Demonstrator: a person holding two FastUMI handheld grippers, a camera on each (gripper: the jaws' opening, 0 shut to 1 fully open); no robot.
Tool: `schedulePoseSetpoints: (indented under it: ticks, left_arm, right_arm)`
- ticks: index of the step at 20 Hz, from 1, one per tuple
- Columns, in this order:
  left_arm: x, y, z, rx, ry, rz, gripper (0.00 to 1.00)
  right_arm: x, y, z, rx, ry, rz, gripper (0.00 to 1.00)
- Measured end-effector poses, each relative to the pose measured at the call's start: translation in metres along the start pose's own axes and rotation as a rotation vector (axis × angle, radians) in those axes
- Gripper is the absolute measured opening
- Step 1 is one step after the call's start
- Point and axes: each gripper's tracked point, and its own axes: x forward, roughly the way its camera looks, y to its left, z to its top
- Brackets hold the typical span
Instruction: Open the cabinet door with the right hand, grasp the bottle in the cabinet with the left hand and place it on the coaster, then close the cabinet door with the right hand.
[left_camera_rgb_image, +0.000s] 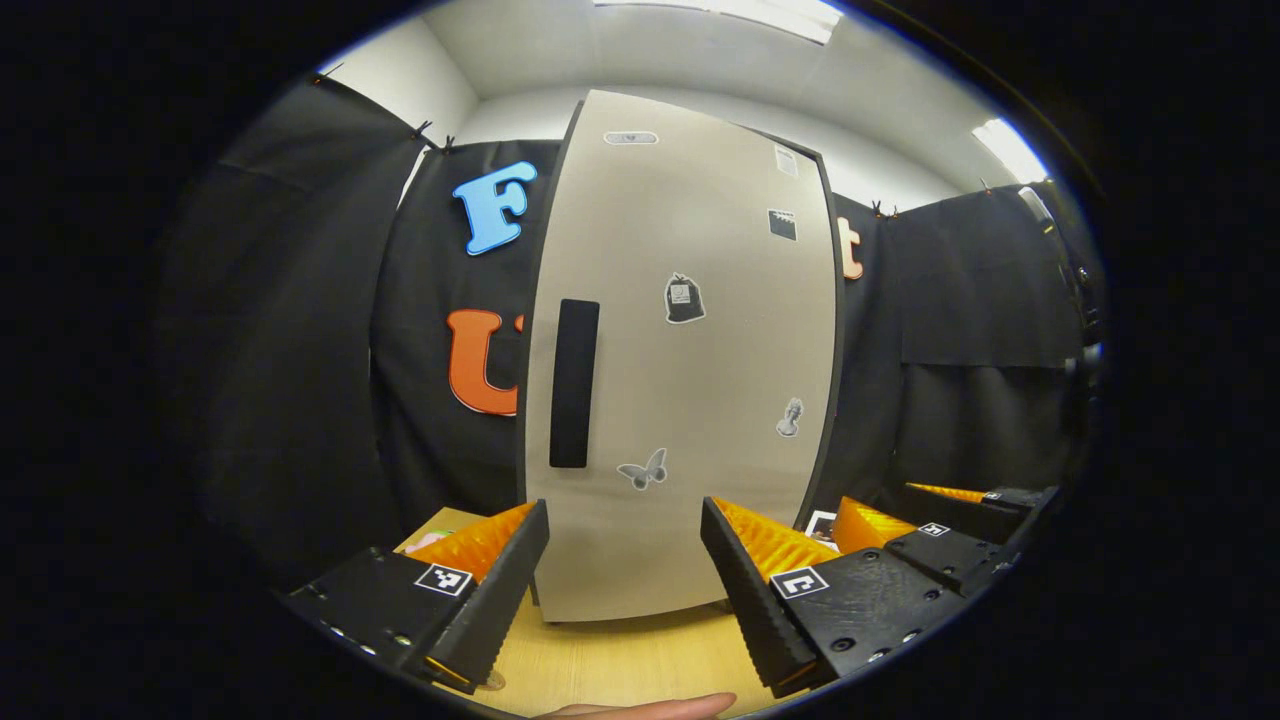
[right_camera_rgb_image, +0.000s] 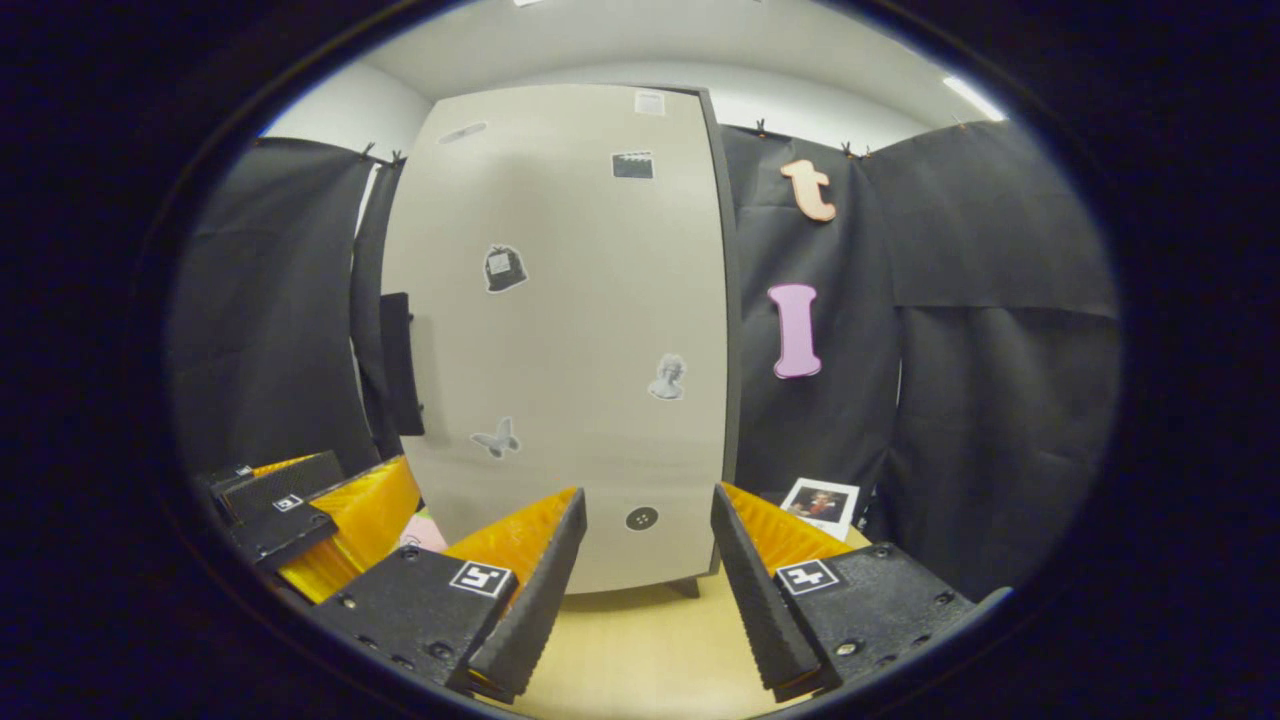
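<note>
cabinet door (left_camera_rgb_image: 690, 380): matt, smooth | table (right_camera_rgb_image: 640, 660): pale wood | wall: cloth

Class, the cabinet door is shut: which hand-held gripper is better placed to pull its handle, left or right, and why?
Left, judging by position alone. The left hand-held gripper faces the black handle nearly head-on, open. The right hand-held gripper sees the handle far off to its side. The task, though, assigns the cabinet door to the right.

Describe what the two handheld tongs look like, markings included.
Both the left tongs and the right tongs have two wedge-shaped fingers with ribbed inner faces, set on black blocky bodies with visible screws. Each finger's mount carries a small square black-and-white tag. No sleeves or cables are visible.
</note>
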Motion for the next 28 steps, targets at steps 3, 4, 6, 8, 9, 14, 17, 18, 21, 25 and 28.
schedulePoseSetpoints:
  ticks: [3, 4, 6, 8, 9, 14, 17, 18, 21, 25, 28]
  left_arm:
    - [0.012, 0.018, 0.015, 0.085, -0.031, 0.102, 0.93]
    - [0.017, 0.022, 0.020, 0.104, -0.058, 0.129, 0.92]
    - [0.019, 0.022, 0.010, 0.108, -0.044, 0.161, 0.92]
    - [0.024, 0.026, 0.006, 0.124, -0.051, 0.197, 0.93]
    - [0.026, 0.028, 0.008, 0.127, -0.058, 0.215, 0.93]
    - [0.043, 0.006, 0.005, 0.121, -0.057, 0.175, 0.93]
    - [0.048, -0.004, 0.002, 0.132, -0.057, 0.153, 0.93]
    - [0.051, -0.007, 0.000, 0.128, -0.051, 0.148, 0.92]
    - [0.058, -0.012, -0.003, 0.121, -0.048, 0.144, 0.92]
    - [0.060, -0.016, -0.008, 0.111, -0.038, 0.132, 0.92]
    - [0.059, -0.016, -0.009, 0.112, -0.034, 0.131, 0.92]
  right_arm:
    - [0.019, -0.004, 0.006, -0.028, 0.009, -0.004, 0.82]
    - [0.026, -0.001, 0.006, -0.020, 0.015, 0.018, 0.82]
    - [0.037, 0.006, 0.006, -0.010, 0.015, 0.072, 0.84]
    - [0.040, 0.002, 0.010, -0.025, -0.017, 0.092, 0.88]
    - [0.041, 0.002, 0.011, -0.027, -0.035, 0.106, 0.89]
    - [0.048, -0.009, 0.007, -0.009, -0.036, 0.149, 0.90]
    - [0.053, -0.020, 0.002, 0.006, -0.023, 0.128, 0.89]
    - [0.053, -0.023, 0.002, 0.003, -0.022, 0.122, 0.89]
    - [0.055, -0.029, 0.004, -0.014, -0.033, 0.115, 0.89]
    - [0.054, -0.031, 0.001, 0.003, -0.027, 0.128, 0.89]
    - [0.054, -0.030, -0.003, 0.014, -0.016, 0.139, 0.89]
